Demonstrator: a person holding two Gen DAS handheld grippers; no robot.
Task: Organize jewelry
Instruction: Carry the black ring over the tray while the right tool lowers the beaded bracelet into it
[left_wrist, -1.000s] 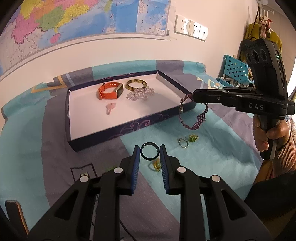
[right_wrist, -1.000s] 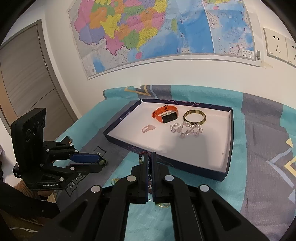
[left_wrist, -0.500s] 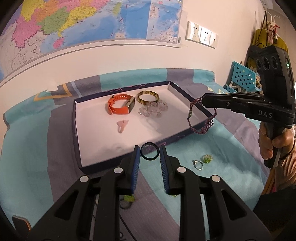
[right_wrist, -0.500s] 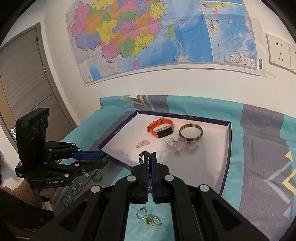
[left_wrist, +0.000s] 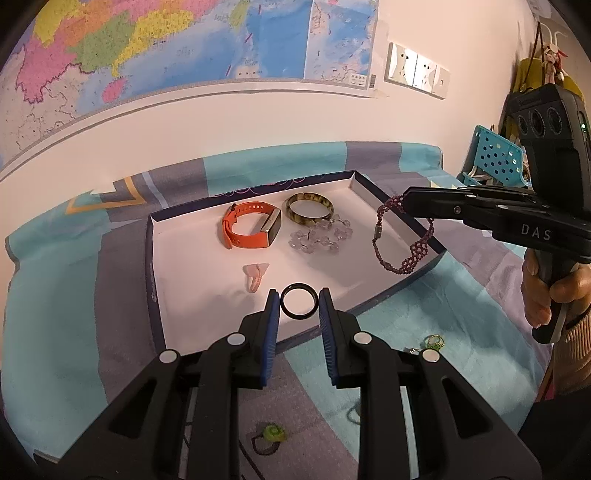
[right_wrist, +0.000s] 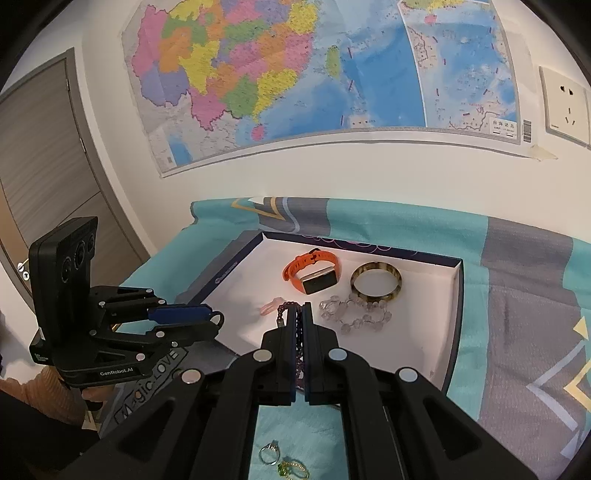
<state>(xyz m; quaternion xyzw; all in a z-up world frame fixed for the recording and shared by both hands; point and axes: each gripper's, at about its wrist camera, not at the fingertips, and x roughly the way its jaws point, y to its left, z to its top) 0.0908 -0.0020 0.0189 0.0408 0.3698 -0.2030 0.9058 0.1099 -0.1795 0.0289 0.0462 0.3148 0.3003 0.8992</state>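
Observation:
My left gripper (left_wrist: 298, 301) is shut on a black ring (left_wrist: 299, 305) and holds it above the near edge of the white-lined navy tray (left_wrist: 184, 295). My right gripper (right_wrist: 300, 314) is shut on a purple beaded bracelet (left_wrist: 402, 254), which dangles over the tray's right side. The right gripper also shows in the left wrist view (left_wrist: 404, 201), and the left gripper in the right wrist view (right_wrist: 218, 319). In the tray lie an orange smartwatch (left_wrist: 251, 229), a tortoiseshell bangle (left_wrist: 309, 208), a clear crystal bracelet (left_wrist: 319, 238) and a small pink piece (left_wrist: 255, 277).
On the teal and grey cloth lie a silver ring (right_wrist: 269, 451), a green-stone ring (right_wrist: 291, 469) and a green hair tie (left_wrist: 271, 434). A wall with a map stands behind the tray. A blue basket (left_wrist: 493, 155) sits at the far right.
Both grippers have moved forward toward the tray with their loads. The black ring is now over the tray's near edge, and the purple bracelet now hangs over the tray's right side.

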